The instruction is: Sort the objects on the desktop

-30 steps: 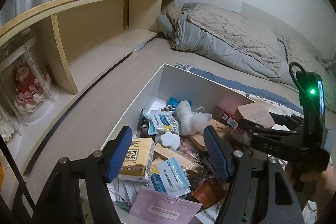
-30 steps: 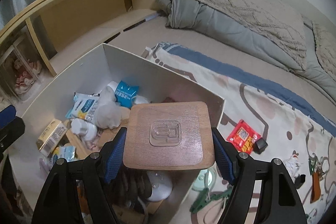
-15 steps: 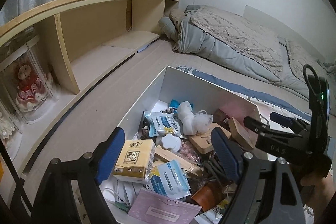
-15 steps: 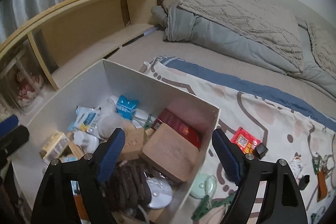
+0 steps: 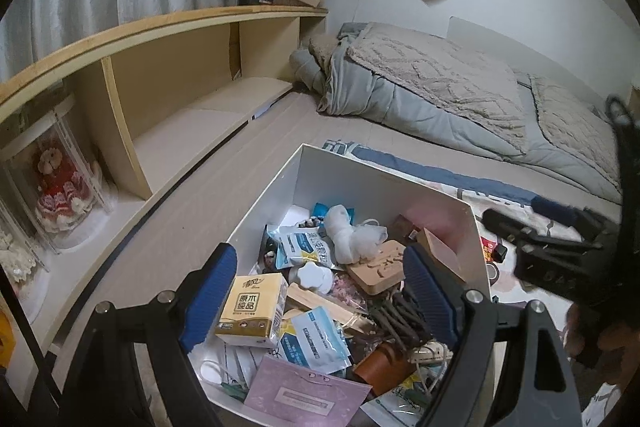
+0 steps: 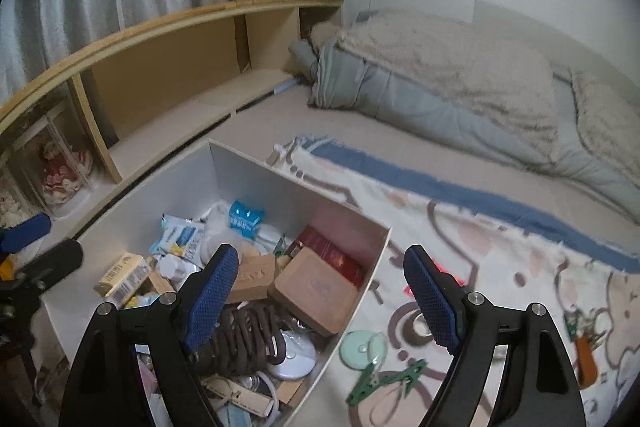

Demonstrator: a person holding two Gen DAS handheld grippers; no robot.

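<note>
My left hand-held gripper (image 5: 320,295) and right hand-held gripper (image 6: 320,295) both stand wide, holding nothing, above the white box (image 6: 280,183). The box lies on the bed, filled with a tissue pack (image 5: 252,311), sachets and a brown square board (image 6: 316,293) leaning at its right wall. Right of the box, on the patterned blanket (image 6: 500,227), lie a green clip (image 6: 384,379) and a pale green disc (image 6: 360,349).

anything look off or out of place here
The white box is a jumble: the brown wooden board leans tilted against its right wall on the pile rather than flat. Several things still lie outside on the patterned blanket: a green clip, a pale green disc and a tape roll.
</note>
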